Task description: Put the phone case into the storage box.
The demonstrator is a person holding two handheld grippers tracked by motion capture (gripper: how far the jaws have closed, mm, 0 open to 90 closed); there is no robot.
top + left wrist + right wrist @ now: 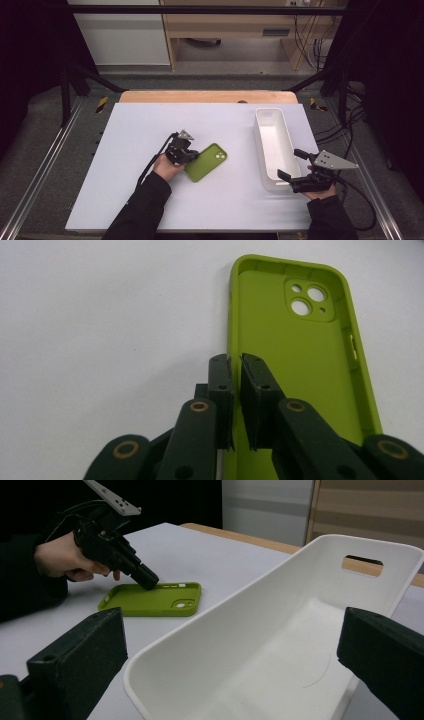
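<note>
A lime-green phone case (207,162) lies inside-up on the white table top, its camera cut-out at the far end. My left gripper (189,156) comes down on the case's near left side. In the left gripper view the left gripper (235,360) is shut on the case's (295,370) thin left wall, one pad on each side of it. A long white bin (257,135) stands at the right. My right gripper (288,162) is open at the bin's near end. In the right gripper view its wide-apart jaws flank the bin's (225,610) near corner without gripping it.
The white board (150,200) covers a wooden table whose far edge (207,96) shows beyond it. The bin has nothing in it and has a handle slot (362,565) in its far end. Black frame posts and cables stand off to both sides.
</note>
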